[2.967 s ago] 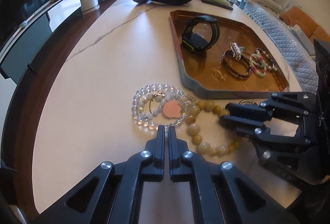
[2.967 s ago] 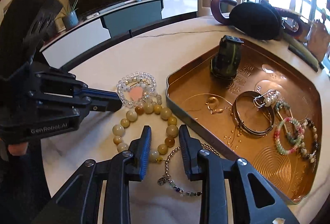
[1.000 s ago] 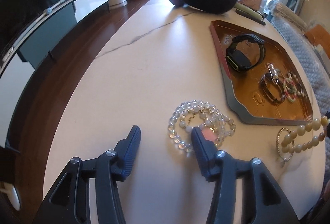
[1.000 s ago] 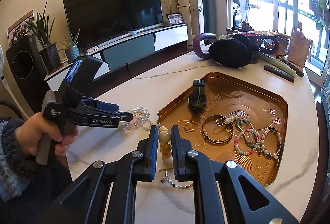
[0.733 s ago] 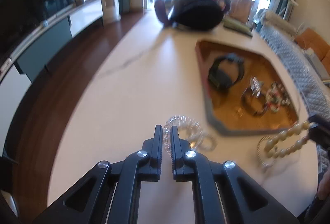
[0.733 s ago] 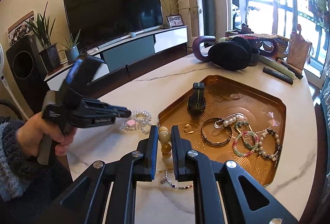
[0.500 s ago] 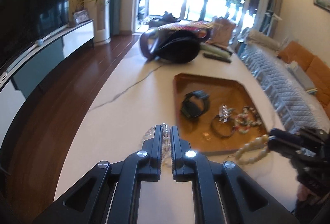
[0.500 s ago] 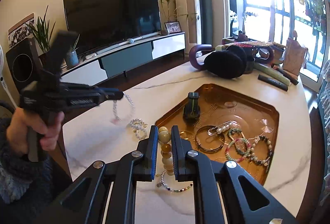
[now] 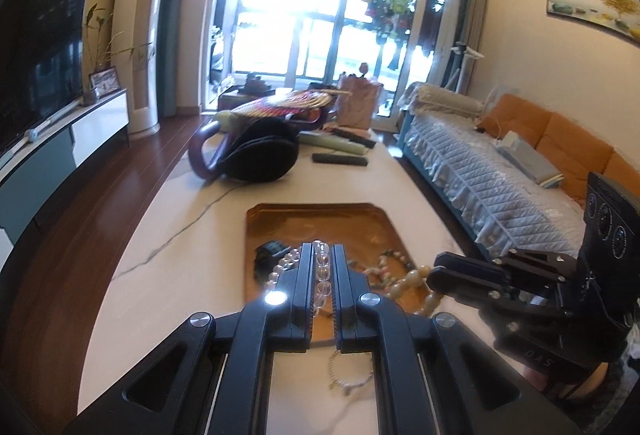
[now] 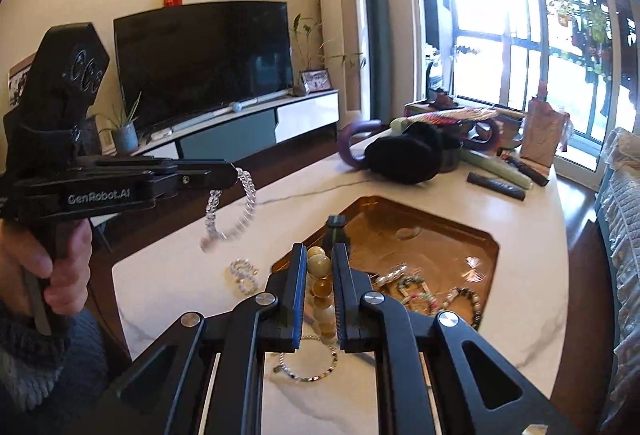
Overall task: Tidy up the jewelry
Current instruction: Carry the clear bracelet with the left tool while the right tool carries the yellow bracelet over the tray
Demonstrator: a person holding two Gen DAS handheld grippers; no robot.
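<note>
The left gripper (image 9: pixel 321 255) is pinching a strand of clear crystal beads (image 10: pixel 230 209) between its jaws, and the strand is hanging as a loose loop well above the white marble worktop (image 10: pixel 532 255), its long axis running downward; a few pale beads of it (image 10: pixel 243 277) seem to be resting on the stone just beside the tray, though whether they are joined to the hanging loop cannot be told. The right gripper (image 10: pixel 319 263) is clamping a string of large round yellowish beads (image 10: pixel 320 289), smooth and waxy, amber to cream in tone; this string is dangling straight down from the jaws, near the tray's near corner. Under it a thin silvery chain bracelet (image 10: pixel 310 369) with small charms is lying flat on the worktop as an open ring. The copper-coloured metal tray (image 10: pixel 490 243) is sitting on the worktop with a raised rim, cut corners and an embossed floor, its longer side running away from the right wrist camera. Inside it a dark watch (image 10: pixel 335 231) is standing on edge at the near left, and a tangle of bangles and beaded bracelets (image 10: pixel 416 285) is lying toward the near right side. Beyond the tray, a black fuzzy pair of earmuffs with a purple band (image 9: pixel 256 155) and a dark remote (image 9: pixel 340 159) are lying on the stone.
</note>
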